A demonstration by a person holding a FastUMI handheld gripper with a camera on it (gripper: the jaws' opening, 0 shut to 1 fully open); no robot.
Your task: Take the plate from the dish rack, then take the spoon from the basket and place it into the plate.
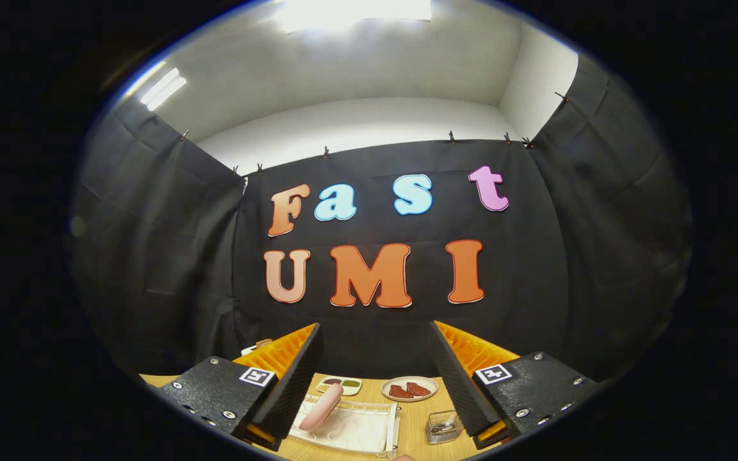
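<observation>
Gripper view was aimed high at the booth wall, and the gripper (pixel 377 378) hung well above the wooden table (pixel 415 422) with its fingers spread wide and nothing between them. Down between the fingers sat a white dish rack (pixel 350 429), and a pink plate (pixel 321 407) stood on edge in it, leaning, near the rack's left edge. Beyond the rack, toward the table's far edge, a small plate of red food (pixel 409 388) and a little dish of dark bits (pixel 339 385) lay side by side. A small clear basket (pixel 442 427) sat just right of the rack; whether a spoon lay inside, I could not tell. That plate looked stiff, smooth and likely slippery, perhaps breakable, so the upper rim looked like the place to pinch.
</observation>
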